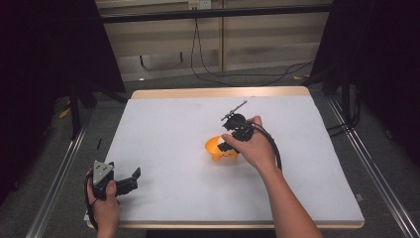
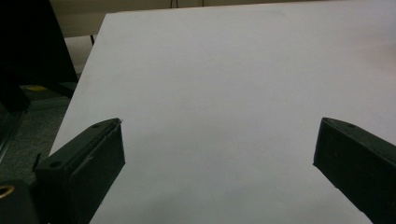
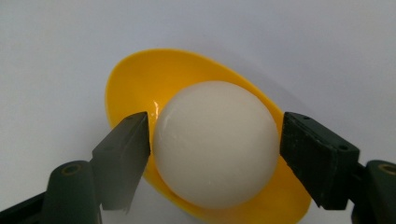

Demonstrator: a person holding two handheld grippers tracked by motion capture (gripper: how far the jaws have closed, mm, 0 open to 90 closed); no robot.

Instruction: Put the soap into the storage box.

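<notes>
A white egg-shaped ball [image 3: 215, 144] lies in a small yellow bowl [image 3: 140, 74] on the white table. In the right gripper view my right gripper [image 3: 215, 126] stands open, one jaw close on each side of the ball, with thin gaps showing. From above, that gripper [image 1: 228, 145] points down into the yellow bowl [image 1: 216, 149] near the table's middle, and the hand hides the ball. My left gripper [image 1: 132, 178] rests at the near left corner, open and holding nothing. In its own view the left gripper [image 2: 217, 140] has only bare table between its jaws.
The white table top [image 1: 173, 124] has a wooden edge along the far side [image 1: 218, 92]. Dark stands and curtains flank both sides, and cables [image 1: 208, 69] run over the floor behind the table. Metal rails [image 1: 59, 173] lie beside the table on the floor.
</notes>
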